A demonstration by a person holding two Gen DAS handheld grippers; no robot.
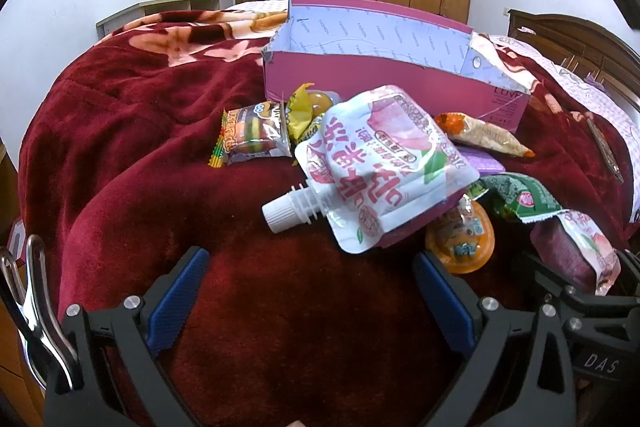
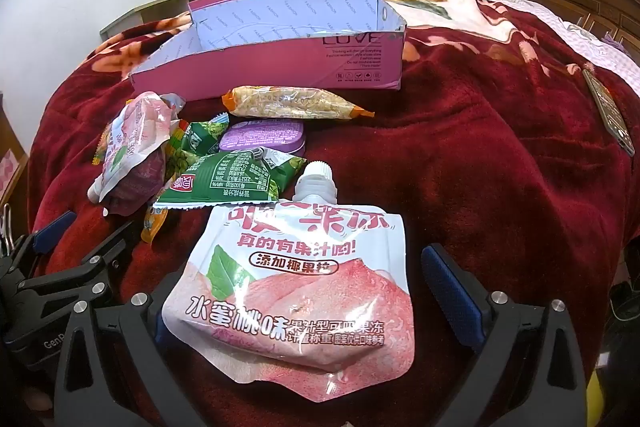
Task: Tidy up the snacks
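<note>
Peach jelly pouch (image 2: 296, 291) lies between the spread, released right claw (image 2: 316, 303) — slick film could slip; left claw (image 1: 308, 295) empty, released too.

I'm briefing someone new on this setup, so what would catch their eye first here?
Two white-and-pink peach jelly pouches stand out: one lies between the open right gripper's fingers, another tops the snack pile. Behind the pile sits an empty pink cardboard box on the dark red blanket.
</note>
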